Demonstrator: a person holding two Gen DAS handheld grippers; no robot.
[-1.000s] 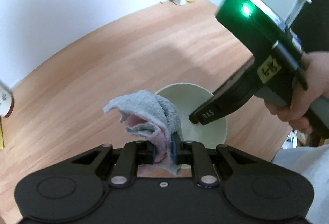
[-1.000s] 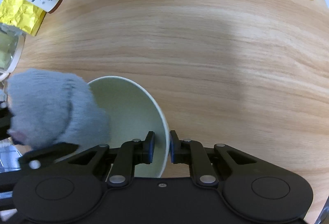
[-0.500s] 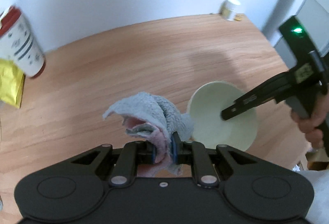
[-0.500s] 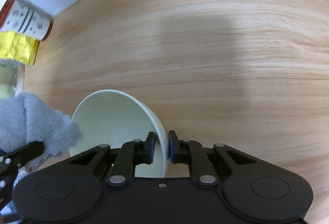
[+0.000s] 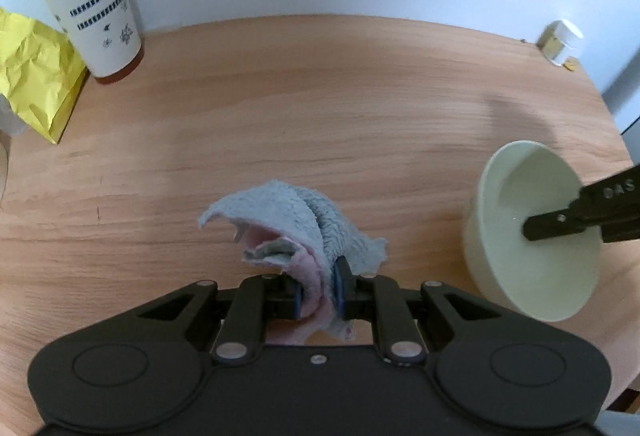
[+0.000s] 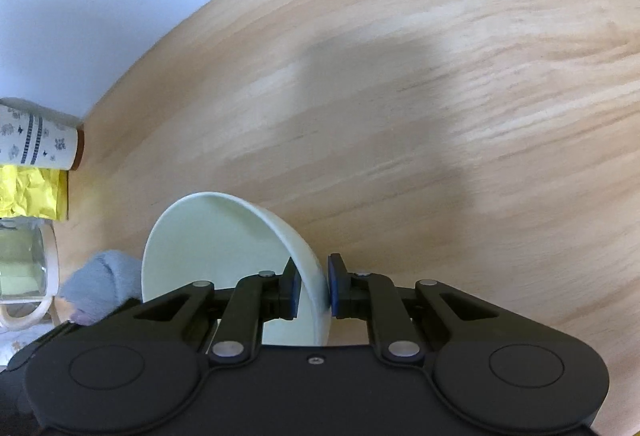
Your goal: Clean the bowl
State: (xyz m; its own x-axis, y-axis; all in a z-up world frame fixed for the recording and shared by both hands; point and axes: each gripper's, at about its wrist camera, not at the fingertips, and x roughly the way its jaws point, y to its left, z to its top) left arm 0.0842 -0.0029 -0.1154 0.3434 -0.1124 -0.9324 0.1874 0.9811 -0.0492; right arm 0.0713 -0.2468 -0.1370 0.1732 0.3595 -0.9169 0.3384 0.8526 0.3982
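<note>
Left wrist view: left gripper (image 5: 318,290), clenched on the crumpled grey-pink cloth (image 5: 296,232), has withdrawn leftward from the pale green ceramic bowl (image 5: 532,236), whose rim the right gripper (image 6: 312,290) grips tilted, so wiping appears complete.

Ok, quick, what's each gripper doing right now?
Left gripper: shut on the cloth.
Right gripper: shut on the bowl rim.

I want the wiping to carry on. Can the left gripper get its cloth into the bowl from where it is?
Probably yes. The left gripper pinches the cloth beside the tilted bowl, whose mouth faces it. Only the right gripper on the rim takes up room.
</note>
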